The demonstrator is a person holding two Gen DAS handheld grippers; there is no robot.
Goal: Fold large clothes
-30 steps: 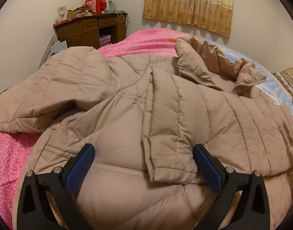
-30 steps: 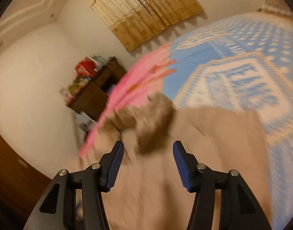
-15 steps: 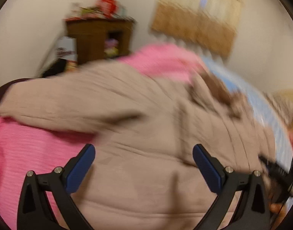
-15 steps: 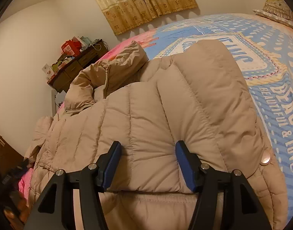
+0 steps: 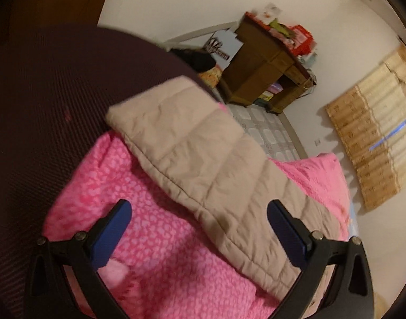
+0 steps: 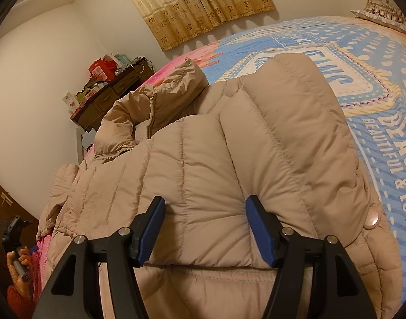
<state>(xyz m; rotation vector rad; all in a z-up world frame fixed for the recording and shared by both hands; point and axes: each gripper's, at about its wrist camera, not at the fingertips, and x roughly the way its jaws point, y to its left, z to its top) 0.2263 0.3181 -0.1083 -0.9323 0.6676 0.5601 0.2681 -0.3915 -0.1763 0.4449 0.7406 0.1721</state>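
Note:
A beige quilted puffer jacket (image 6: 229, 159) lies spread on the bed, its collar toward the far left. Its folded right sleeve lies over the body. My right gripper (image 6: 205, 228) is open, its jaws hovering over the jacket's lower body with nothing held. In the left wrist view the jacket's left sleeve (image 5: 203, 159) stretches out over a pink blanket (image 5: 163, 239), its cuff at the bed's edge. My left gripper (image 5: 197, 228) is open just above the sleeve and blanket. The left hand with its gripper also shows in the right wrist view (image 6: 19, 252).
A blue patterned bedspread (image 6: 375, 93) covers the bed's right side, with a pillow (image 6: 386, 16) at the far corner. A dark mesh chair back (image 5: 43, 106) stands close at the left. A brown cluttered desk (image 5: 266, 66) and curtains (image 5: 375, 138) line the walls.
My left gripper has swung left from the jacket's body to the outstretched left sleeve by the chair. My right gripper has settled over the jacket's lower body and hardly moved in the last half second.

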